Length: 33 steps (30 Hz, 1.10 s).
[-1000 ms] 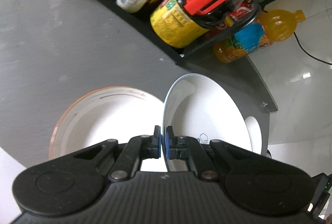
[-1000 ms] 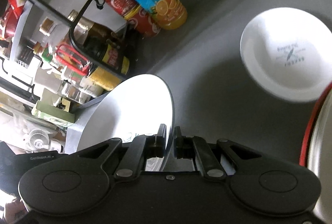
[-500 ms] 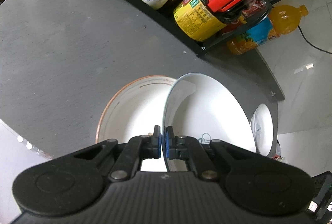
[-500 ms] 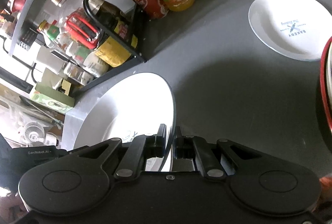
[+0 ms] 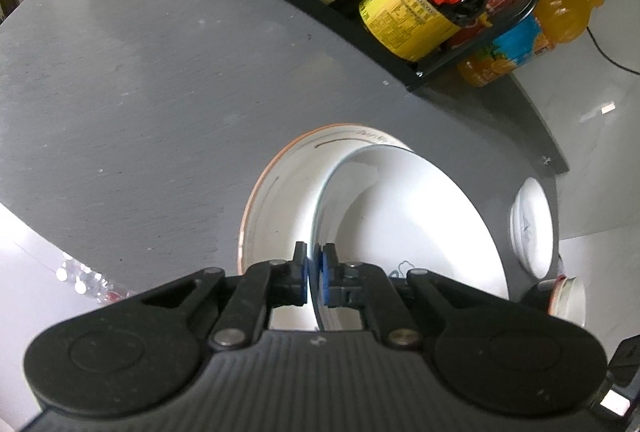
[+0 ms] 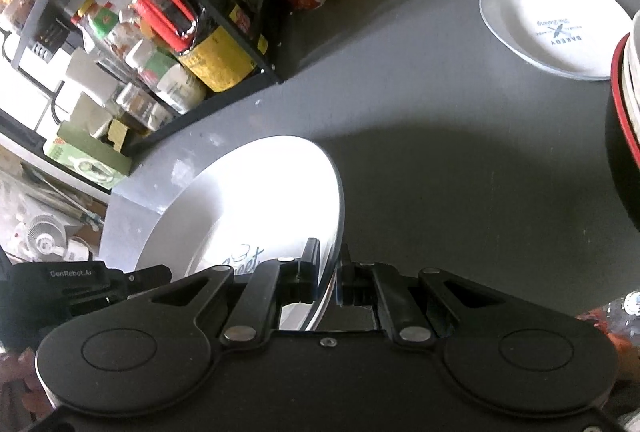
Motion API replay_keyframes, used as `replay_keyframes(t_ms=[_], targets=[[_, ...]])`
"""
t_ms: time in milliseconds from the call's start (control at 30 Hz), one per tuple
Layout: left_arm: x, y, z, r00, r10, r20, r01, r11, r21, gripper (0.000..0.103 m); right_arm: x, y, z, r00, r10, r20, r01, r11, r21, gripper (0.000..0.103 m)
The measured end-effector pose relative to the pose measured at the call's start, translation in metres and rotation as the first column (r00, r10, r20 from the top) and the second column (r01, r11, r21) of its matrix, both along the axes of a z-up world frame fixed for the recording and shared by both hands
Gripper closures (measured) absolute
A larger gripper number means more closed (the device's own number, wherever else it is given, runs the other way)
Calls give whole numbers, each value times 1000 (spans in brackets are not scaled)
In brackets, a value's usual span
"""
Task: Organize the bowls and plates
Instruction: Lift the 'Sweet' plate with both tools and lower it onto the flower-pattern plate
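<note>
Both grippers hold the same big white round plate point(image 5: 420, 224) by its rim, one on each side. The left gripper point(image 5: 315, 278) has its fingers pinched tight on the edge. The right gripper point(image 6: 328, 274) has its fingers closed on the other edge too. A moment ago the plate hung beside the white bowl with the orange rim point(image 5: 280, 191). Now it has slid over that bowl, above the grey counter point(image 5: 140, 91). I think the plate will be set down there to make a stack.
</note>
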<state>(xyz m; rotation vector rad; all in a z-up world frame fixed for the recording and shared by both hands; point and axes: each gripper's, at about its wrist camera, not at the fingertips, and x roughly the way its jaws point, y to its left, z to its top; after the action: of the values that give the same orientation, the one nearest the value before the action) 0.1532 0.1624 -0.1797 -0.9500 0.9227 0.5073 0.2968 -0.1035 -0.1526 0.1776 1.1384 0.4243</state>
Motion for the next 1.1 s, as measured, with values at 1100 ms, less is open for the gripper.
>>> replay_keyframes(t_ms=[1100], targets=[[10,0,15,990,-64,-129,84,985,152,91,-10,23,-18,1000,18,-13,-20,994,-106,94]])
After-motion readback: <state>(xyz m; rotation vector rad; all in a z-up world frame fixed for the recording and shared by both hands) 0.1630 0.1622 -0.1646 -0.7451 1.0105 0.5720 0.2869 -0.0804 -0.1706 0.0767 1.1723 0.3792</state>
